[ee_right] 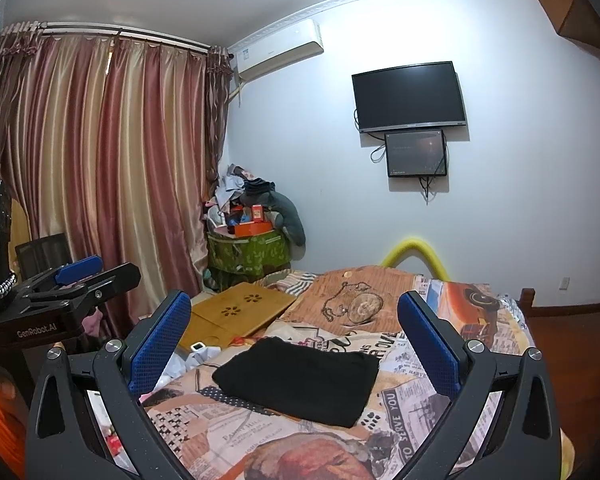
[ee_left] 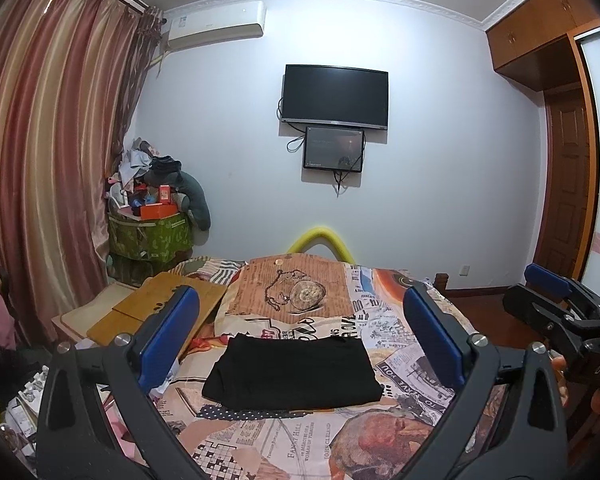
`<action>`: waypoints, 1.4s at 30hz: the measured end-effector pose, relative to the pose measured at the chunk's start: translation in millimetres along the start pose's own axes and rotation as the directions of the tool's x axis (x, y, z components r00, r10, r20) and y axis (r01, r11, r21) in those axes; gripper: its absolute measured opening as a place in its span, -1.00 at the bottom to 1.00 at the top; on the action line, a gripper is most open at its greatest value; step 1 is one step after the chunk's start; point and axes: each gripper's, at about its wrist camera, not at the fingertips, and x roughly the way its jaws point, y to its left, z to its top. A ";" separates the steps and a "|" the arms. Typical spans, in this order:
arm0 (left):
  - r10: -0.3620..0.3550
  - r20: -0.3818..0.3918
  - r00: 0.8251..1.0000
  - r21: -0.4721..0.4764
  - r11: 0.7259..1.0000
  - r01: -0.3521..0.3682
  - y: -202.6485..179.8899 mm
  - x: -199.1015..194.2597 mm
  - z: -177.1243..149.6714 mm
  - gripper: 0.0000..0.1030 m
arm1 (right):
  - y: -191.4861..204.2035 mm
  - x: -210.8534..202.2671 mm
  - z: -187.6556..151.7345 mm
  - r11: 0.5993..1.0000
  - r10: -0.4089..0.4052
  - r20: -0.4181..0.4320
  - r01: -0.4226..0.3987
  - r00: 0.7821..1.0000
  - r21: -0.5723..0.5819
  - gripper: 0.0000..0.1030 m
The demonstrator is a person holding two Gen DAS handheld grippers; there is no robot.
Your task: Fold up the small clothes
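Bedroom, one bed [ee_left: 400,364] under a newsprint quilt, one folded black garment [ee_left: 292,372] flat at its middle, two grippers, left [ee_left: 300,336] and right [ee_right: 294,334], both gaping wide and empty before it, two wall screens [ee_left: 335,96], one wooden tray [ee_right: 240,308] alongside.

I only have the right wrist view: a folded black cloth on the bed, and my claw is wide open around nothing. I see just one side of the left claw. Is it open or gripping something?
Observer: The left wrist view shows the left claw wide open with nothing between its pads. The black cloth lies flat on the bed ahead of it.
Operator: What stands to the right of the bed? My view cuts off there.
Observer: A brown panelled door, closed, under the wooden cabinets.
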 end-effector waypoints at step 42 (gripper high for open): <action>-0.073 -0.032 0.997 -0.002 0.997 0.073 18.8 5.2 -5.5 1.00 | -1.4 -1.1 1.9 1.000 -0.007 -0.010 0.007 1.000 0.021 0.99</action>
